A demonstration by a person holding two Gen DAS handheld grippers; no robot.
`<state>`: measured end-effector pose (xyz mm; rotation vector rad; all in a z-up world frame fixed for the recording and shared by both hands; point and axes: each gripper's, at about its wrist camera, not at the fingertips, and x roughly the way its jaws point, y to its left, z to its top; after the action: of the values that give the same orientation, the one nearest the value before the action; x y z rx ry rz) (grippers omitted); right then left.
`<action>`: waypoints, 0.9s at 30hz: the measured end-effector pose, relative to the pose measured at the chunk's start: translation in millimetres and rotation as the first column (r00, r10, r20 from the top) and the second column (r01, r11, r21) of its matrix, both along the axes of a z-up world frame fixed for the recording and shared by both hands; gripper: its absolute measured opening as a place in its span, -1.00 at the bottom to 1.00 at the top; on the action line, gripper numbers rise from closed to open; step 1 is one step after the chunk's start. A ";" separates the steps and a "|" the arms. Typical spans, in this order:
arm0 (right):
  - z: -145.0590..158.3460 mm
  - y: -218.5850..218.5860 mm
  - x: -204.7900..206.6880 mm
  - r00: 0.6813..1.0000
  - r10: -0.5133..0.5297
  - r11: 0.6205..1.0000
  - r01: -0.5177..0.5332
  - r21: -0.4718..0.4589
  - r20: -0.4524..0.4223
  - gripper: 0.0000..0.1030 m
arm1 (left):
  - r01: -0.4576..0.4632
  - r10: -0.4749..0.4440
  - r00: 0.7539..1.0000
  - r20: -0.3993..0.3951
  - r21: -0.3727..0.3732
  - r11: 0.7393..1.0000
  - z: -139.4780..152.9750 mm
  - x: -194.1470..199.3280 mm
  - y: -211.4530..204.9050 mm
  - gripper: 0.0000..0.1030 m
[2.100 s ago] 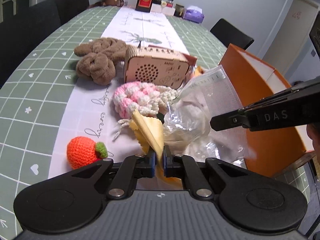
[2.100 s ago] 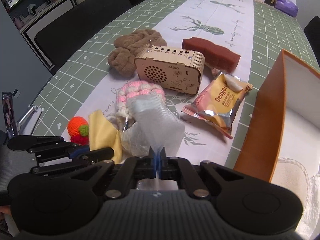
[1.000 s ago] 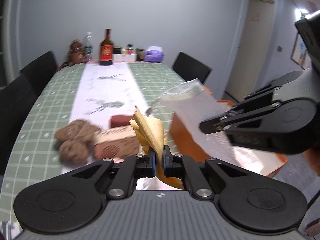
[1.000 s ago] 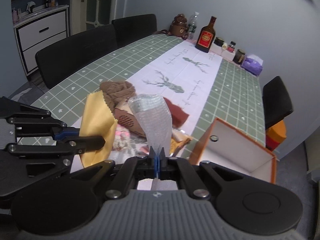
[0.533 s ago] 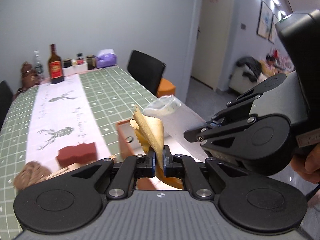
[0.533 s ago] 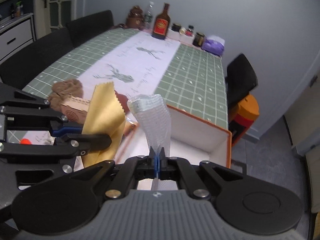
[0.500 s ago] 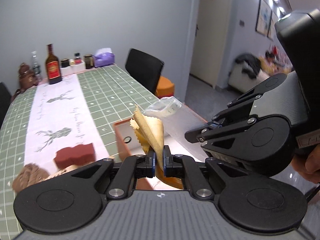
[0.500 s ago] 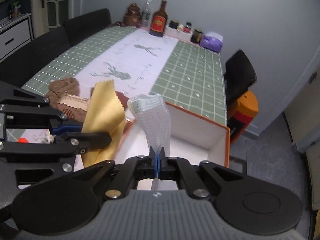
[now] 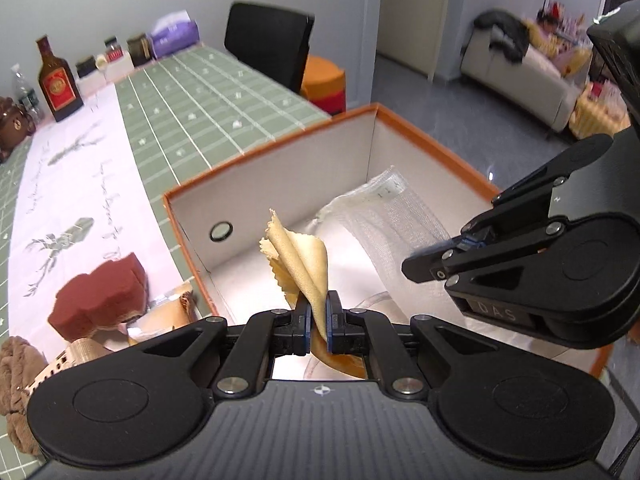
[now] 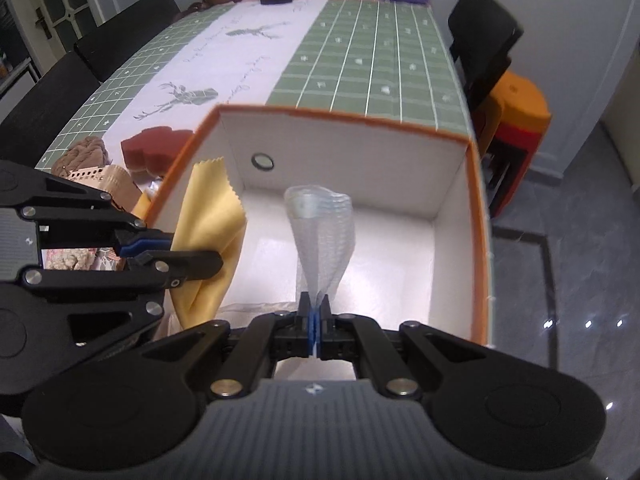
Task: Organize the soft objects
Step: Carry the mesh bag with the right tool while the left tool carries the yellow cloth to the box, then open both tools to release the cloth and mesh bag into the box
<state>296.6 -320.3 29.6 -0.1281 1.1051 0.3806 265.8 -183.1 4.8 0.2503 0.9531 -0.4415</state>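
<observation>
Left gripper [image 9: 317, 318]: fingers clamped on yellow pinked-edge cloth [image 9: 304, 258], held over the open orange box [image 10: 478, 216]. Right gripper [image 10: 315, 330]: fingers pinched fully together on clear bubble-wrap bag [image 10: 322, 236], also above the box's white interior. On the surface beside the box: maroon sponge [image 9: 98, 298], brown plush [image 10: 86, 154].

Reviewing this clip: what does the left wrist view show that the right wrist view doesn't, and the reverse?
Only the left wrist view: a grey sofa in the next room.

Only the right wrist view: black chairs along the table's far side.

Both: the orange box with white inside, the left gripper shut on the yellow zigzag-edged cloth, and the right gripper shut on the clear mesh plastic bag.
</observation>
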 end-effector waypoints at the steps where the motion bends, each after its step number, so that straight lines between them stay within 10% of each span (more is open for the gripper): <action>1: -7.2 -0.2 3.3 1.000 0.001 1.000 0.000 0.009 -0.015 -1.00 | 0.004 -0.004 1.000 -0.011 0.010 1.000 -3.0 2.3 -1.4 -0.86; 16: -51.4 10.3 10.3 0.988 0.098 0.995 -0.096 0.023 -0.118 -0.88 | 0.079 -0.074 0.996 -0.049 0.115 0.990 -18.2 9.4 -17.2 -0.85; 20: -43.3 11.4 6.5 0.991 0.100 0.995 -0.101 0.000 -0.093 -0.19 | 0.067 -0.063 0.997 -0.047 0.089 0.994 -14.4 10.2 -11.6 -0.70; 27: -20.7 17.5 -1.9 0.992 0.117 0.991 -0.120 -0.057 -0.047 0.02 | 0.033 -0.034 0.999 -0.018 -0.036 0.999 12.2 1.6 10.4 -0.41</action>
<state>294.7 -302.8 8.9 -0.2402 1.1553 0.4583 267.4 -172.8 17.0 0.2299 0.9591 -0.4918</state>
